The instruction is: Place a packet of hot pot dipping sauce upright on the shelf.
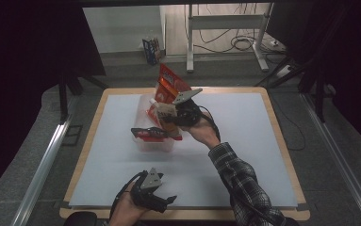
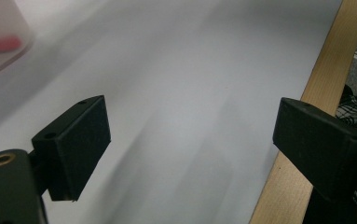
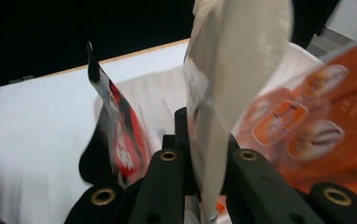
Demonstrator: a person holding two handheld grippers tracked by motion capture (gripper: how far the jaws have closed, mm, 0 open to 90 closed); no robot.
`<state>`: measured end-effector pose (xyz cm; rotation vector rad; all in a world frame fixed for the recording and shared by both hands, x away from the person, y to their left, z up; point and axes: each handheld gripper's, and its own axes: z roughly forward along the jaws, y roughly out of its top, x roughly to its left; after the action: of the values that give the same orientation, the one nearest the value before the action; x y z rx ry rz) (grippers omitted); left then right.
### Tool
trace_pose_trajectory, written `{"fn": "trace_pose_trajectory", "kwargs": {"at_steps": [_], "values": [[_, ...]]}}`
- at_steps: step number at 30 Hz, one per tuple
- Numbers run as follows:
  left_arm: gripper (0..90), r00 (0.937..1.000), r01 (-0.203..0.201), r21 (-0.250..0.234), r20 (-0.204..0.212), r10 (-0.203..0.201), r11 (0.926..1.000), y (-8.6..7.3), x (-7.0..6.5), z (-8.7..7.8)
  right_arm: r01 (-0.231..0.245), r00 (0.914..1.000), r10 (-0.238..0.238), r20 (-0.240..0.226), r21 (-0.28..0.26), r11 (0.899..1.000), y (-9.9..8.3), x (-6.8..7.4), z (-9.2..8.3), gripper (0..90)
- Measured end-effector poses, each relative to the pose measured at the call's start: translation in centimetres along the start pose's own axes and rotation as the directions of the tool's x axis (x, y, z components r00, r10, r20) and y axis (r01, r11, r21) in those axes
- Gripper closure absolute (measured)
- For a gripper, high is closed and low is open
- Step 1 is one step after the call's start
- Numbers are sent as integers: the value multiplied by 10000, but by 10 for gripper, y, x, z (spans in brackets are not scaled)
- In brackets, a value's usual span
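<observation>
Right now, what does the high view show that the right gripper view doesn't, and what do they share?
The high view alone takes in the left claw, open and apart from everything at the table's near edge, the plaid sleeve and the floor beyond.

The right gripper view alone shows the grip up close: the right claw shut on the edge of a pale snack bag.

Both show the clear plastic bin, the black and red packet at it, and the orange snack bag.

The pouch (image 3: pixel 223 93) looked glossy plastic film. The bin (image 1: pixel 155 142) was clear plastic. The table (image 1: pixel 244 136) had a matt top, wood-edged.
</observation>
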<state>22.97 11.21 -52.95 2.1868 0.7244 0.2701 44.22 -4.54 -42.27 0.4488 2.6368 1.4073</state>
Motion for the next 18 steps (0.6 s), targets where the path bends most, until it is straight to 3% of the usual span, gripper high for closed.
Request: {"fn": "trace_pose_trajectory", "kwargs": {"at_steps": [11,18], "values": [[109,10000,-25,16,-1,25,10000,0,0,-1,161,9994,-163,-318,-79,9998,14,3,24,859],[109,10000,-25,16,-15,25,10000,0,1,-1,690,9971,-681,-341,243,9973,21,5,37,860]]}}
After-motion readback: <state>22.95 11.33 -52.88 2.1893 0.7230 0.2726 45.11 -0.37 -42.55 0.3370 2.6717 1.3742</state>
